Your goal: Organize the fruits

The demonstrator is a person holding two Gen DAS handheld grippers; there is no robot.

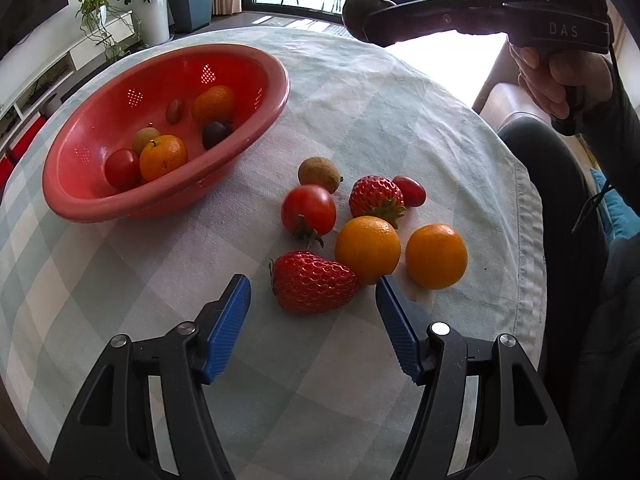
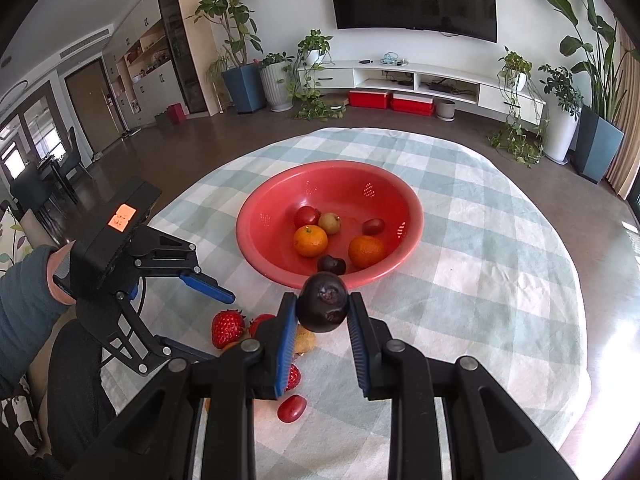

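A red colander bowl (image 1: 256,92) (image 2: 256,248) on the checked tablecloth holds two oranges, tomatoes, a dark plum and a small tan fruit. My right gripper (image 2: 323,307) is shut on a dark plum (image 2: 324,302) and holds it in the air just short of the bowl's near rim; it also shows high in the left wrist view (image 1: 360,16). My left gripper (image 1: 312,292) is open, its blue pads on either side of a strawberry (image 1: 314,282) that lies on the cloth. Beside it lie two oranges (image 1: 368,248), a tomato (image 1: 308,210), another strawberry (image 1: 376,196), a small red tomato (image 1: 410,190) and a tan fruit (image 1: 319,174).
The round table's edge (image 1: 528,216) runs close on the right in the left wrist view, with a person's legs and a sofa beyond it. Potted plants, a TV unit and floor surround the table in the right wrist view.
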